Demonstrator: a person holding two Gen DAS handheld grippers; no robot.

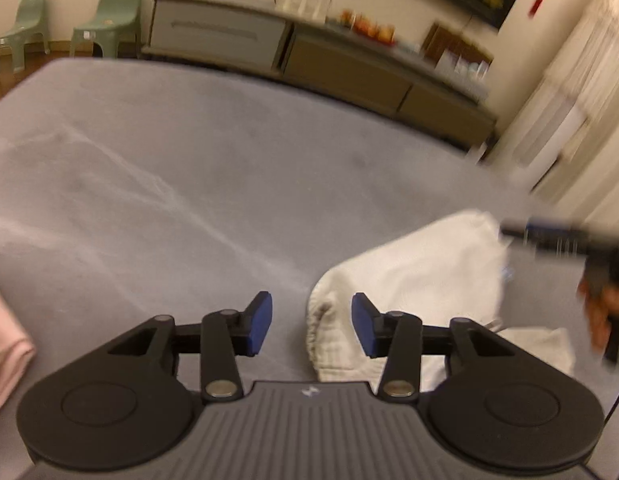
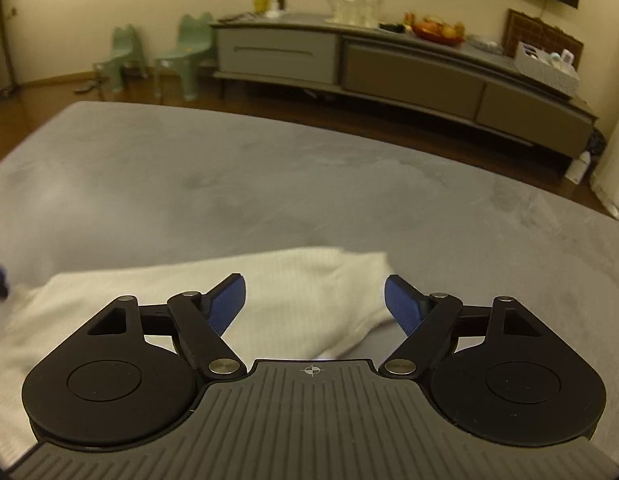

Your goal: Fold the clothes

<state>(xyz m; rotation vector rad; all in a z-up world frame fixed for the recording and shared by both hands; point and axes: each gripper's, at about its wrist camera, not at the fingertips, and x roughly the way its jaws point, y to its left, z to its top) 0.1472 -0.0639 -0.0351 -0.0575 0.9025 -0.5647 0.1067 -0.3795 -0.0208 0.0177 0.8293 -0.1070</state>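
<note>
A white garment [image 2: 269, 296] lies on the grey bed [image 2: 269, 184], bunched and partly doubled over, with a ribbed, gathered edge showing in the left wrist view. Both grippers hover above it with jaws spread wide and nothing between them.

The left gripper [image 1: 311, 325] has the cloth ahead and to its right; the gathered edge sits just inside the gap, close to the right-hand pad. The right gripper [image 2: 315, 304] is squarely over the cloth, which fills the space between its pads and runs off to the left, its long axis lying across that view rather than away from it. A tapered end points right, near the right pad.

Judging by this, the right gripper is the better placed to take hold, and the left would have to shift rightward. Whether the piece is mid-fold or being laid out cannot be settled. A pink cloth [image 1: 5, 344] sits at the far left edge.
</note>
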